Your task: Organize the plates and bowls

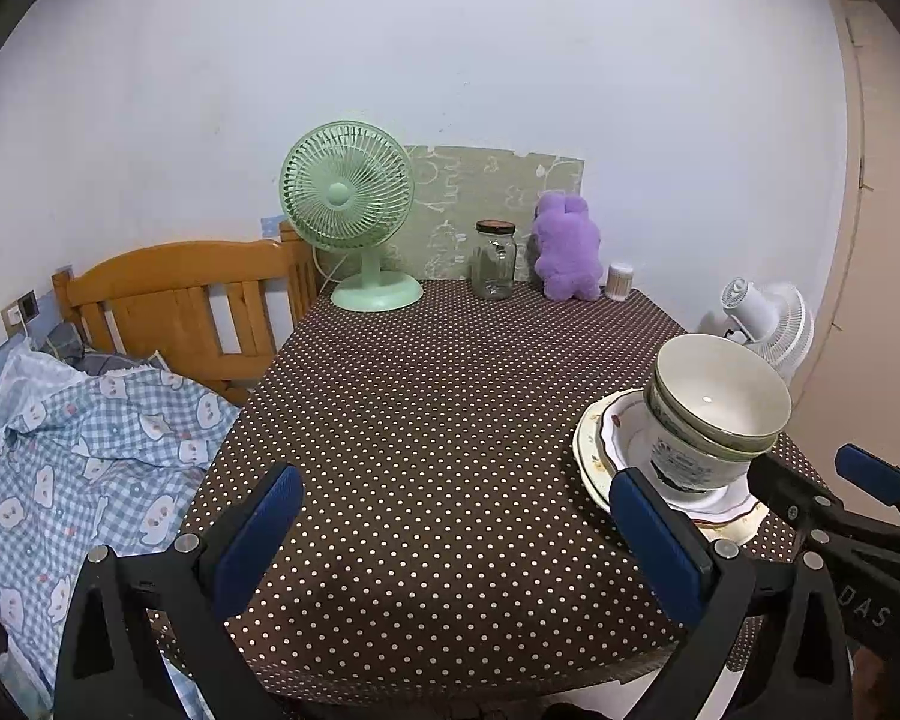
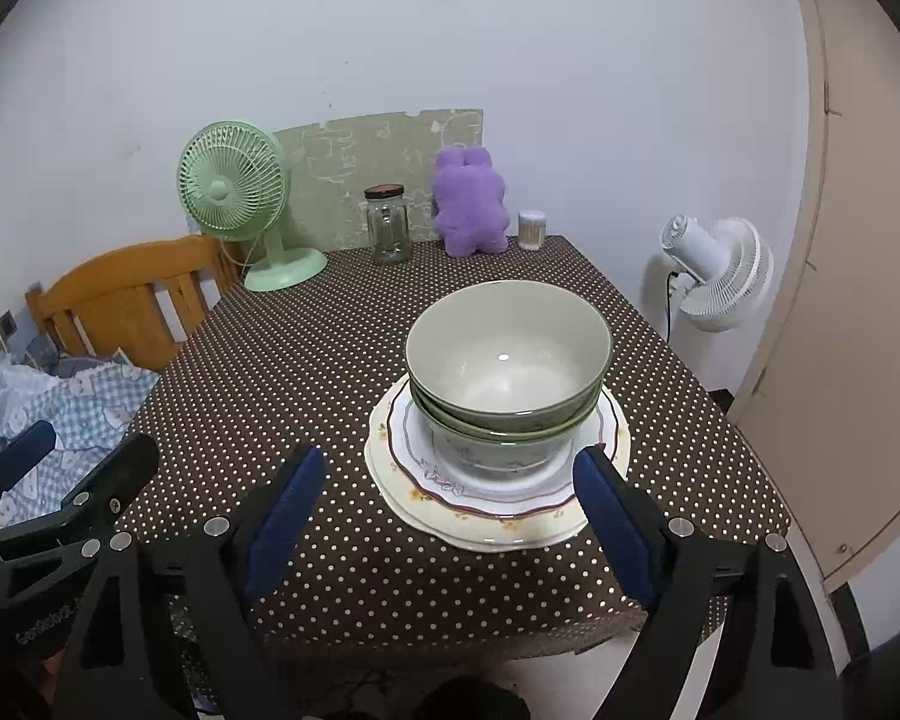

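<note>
Your counter (image 2: pixel 330 360), under a brown polka-dot cloth, carries two stacked plates (image 2: pixel 498 516) at its near right, with nested green bowls (image 2: pixel 510 360) on them. Your right gripper (image 2: pixel 450 510) is spread wide just short of that stack, grasping nothing. Your left gripper (image 1: pixel 456 540) hovers released over bare cloth to the left.

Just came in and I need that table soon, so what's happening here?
A person is working with a hand-held gripper in each hand. The bowls sit nested on stacked plates on the dotted table. The right hand-held gripper faces the stack, open, gripping nothing. The left hand-held gripper is open too, over bare cloth beside it.
</note>
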Motion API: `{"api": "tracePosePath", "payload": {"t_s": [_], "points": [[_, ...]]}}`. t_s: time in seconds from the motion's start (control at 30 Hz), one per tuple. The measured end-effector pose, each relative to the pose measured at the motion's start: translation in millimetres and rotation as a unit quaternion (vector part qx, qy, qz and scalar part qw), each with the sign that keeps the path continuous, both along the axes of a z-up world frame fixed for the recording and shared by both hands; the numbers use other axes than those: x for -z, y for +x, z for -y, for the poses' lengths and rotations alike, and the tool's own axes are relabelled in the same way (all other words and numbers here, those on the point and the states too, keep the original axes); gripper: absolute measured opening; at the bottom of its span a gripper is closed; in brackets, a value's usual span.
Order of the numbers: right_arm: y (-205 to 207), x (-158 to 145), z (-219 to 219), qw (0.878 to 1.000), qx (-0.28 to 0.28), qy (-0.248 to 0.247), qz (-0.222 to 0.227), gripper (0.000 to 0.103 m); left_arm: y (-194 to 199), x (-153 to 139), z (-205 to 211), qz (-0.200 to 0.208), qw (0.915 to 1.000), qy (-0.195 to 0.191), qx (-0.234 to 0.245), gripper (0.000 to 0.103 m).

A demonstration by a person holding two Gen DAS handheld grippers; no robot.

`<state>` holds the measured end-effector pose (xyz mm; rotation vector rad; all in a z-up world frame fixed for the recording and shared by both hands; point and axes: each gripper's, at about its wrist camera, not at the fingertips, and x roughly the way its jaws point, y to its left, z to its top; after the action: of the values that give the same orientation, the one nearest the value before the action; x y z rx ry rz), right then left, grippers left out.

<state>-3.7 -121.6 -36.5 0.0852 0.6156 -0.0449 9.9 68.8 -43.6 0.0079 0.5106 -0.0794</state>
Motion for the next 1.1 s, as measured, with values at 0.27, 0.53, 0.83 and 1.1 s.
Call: {"api": "tracePosePath", "payload": {"t_s": [0.27, 0.53, 0.83, 1.1], "points": [[-5.8, -3.8, 1.9, 1.000, 0.001, 0.000, 0.002, 0.087, -5.2, -3.1, -1.6, -0.001, 1.0000, -0.005, -0.004, 0.103], [-9.3, -7.2, 2.1, 1.000, -0.006, -0.005, 0.003, 0.087, -5.1, -4.1, -4.0, -0.007, 0.9997, -0.017, -0.014, 0.103], [-7.6, -9.0, 1.4, 1.000, -0.014, -0.002, 0.001, 0.087, -6.6, -3.6, -5.2, -0.011, 0.9996, -0.016, -0.019, 0.103], [-8.9, -7.8, -1.3, 1.000, -0.018, 0.000, -0.003, 0.087, -7.2, -3.4, -6.4, -0.013, 0.9997, -0.014, -0.018, 0.103]]}}
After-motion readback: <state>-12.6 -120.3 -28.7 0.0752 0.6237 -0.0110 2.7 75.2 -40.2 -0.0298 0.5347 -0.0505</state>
